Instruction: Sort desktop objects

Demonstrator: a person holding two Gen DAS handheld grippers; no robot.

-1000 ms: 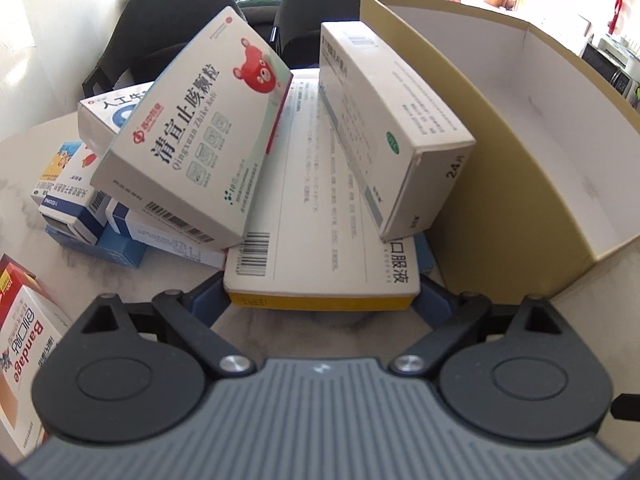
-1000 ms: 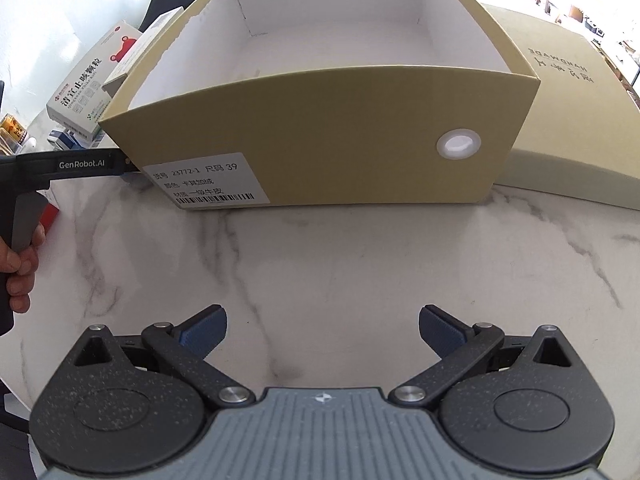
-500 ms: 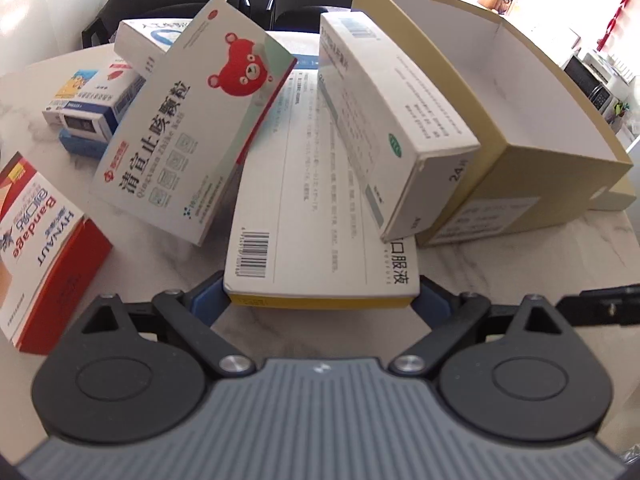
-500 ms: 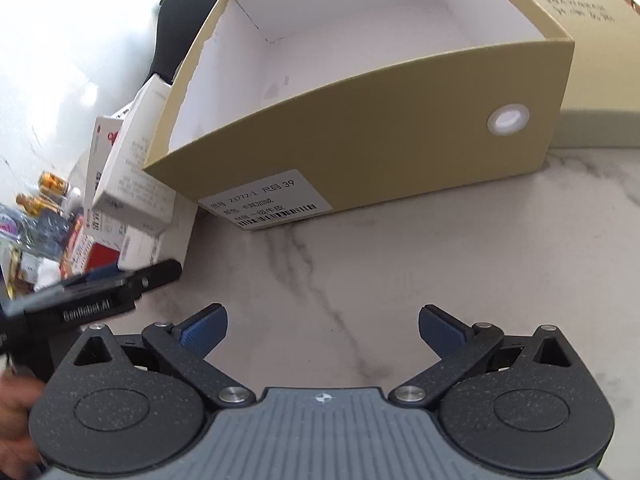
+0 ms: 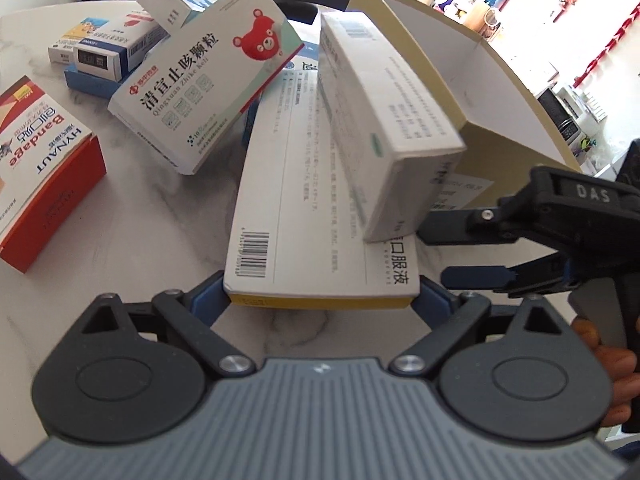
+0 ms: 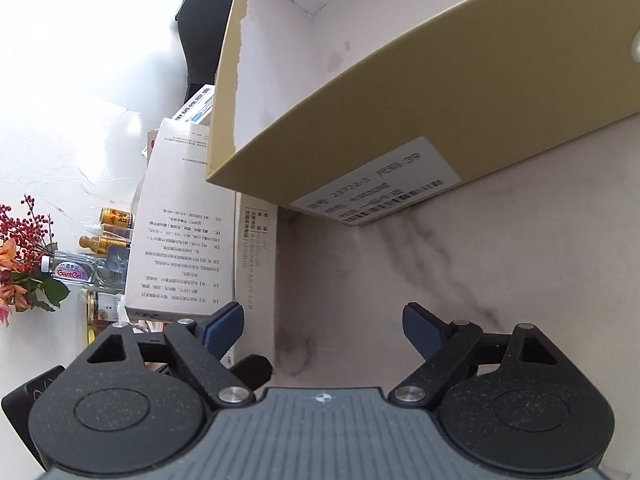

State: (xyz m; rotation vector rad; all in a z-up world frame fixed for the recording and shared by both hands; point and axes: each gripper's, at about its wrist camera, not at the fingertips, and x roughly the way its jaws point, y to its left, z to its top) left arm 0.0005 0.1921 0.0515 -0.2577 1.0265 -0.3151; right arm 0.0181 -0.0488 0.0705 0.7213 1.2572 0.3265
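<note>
**Right gripper swings in beside the held flat box**

Since the earlier frames the right gripper (image 5: 460, 254) has come in from the right of the left wrist view, and it now sits just beside the near corner of the flat box (image 5: 320, 208); its jaws have just been closing a little. In its own view the jaws stand apart with only bare marble table (image 6: 400, 280) between them, nothing gripped. The left gripper (image 5: 322, 298) clamps the flat box by its near end, one blue pad on each side edge.

One long white box (image 5: 384, 128) lies tilted on top of the flat box. One bear box (image 5: 208, 92) leans against the flat box's left edge, its low corner on the table. One red bandage box (image 5: 44, 168) stands well apart at the left. Behind the bear box is a cluster of about four small boxes (image 5: 108, 52); the exact count is hard to tell. One open carton (image 5: 500, 120), tan outside and white inside, stands at the right with nothing visible in it, its labelled corner just behind the long white box.

From the right wrist view the carton (image 6: 440, 100) looms close over the table, and bottles (image 6: 108, 236) and flowers (image 6: 20, 264) sit at the far left. A hand (image 5: 612, 360) holds the right gripper's handle.
</note>
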